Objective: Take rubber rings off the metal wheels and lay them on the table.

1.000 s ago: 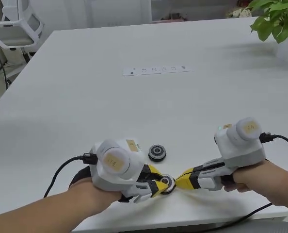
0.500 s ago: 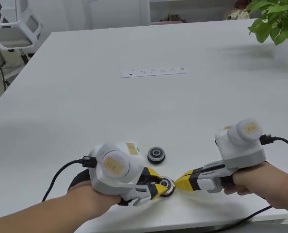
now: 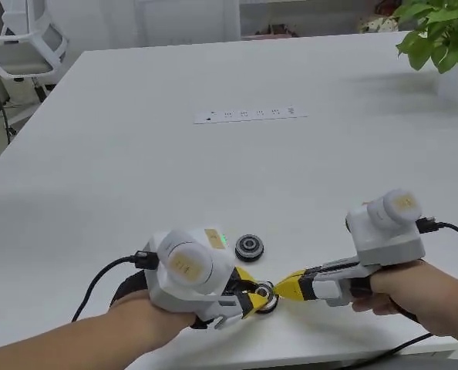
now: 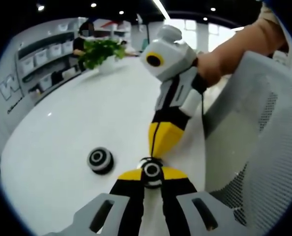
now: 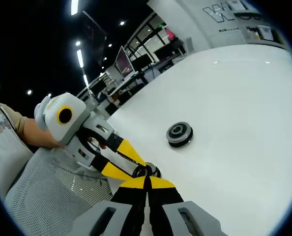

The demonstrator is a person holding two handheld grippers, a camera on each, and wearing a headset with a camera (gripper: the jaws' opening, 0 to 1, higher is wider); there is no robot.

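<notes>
At the far left of the head view a white office chair (image 3: 21, 38) is standing beside the white table (image 3: 136, 154), and the table's matte top is taking most of the view. Near the front edge the person's left hand (image 3: 148, 312) is holding the left gripper (image 3: 254, 299), and a black cable (image 3: 98, 279) is trailing from it over the table. Its yellow fingers are clamping a metal wheel (image 3: 264, 293) close over the surface. In the left gripper view this wheel is sitting between the two tips.

Just behind it a second wheel (image 3: 249, 246) is lying flat on the table, apart from both grippers, and it is wearing its black rubber ring (image 4: 92, 158). Further back, in the middle, a flush socket strip (image 3: 250, 114) is sitting in the surface.

From the right, the right gripper (image 3: 281, 288) is pointing at the held wheel. Its fingers are pressing together and the tip is touching the wheel's edge. I cannot tell whether it is pinching a ring.

At the far right a green plant (image 3: 437, 31) is leaning over the table corner.

In the left gripper view, shelves with white boxes (image 4: 47, 54) are lining the wall, ceiling lamps are shining, and a mesh chair back (image 4: 264, 147) is standing close by.
</notes>
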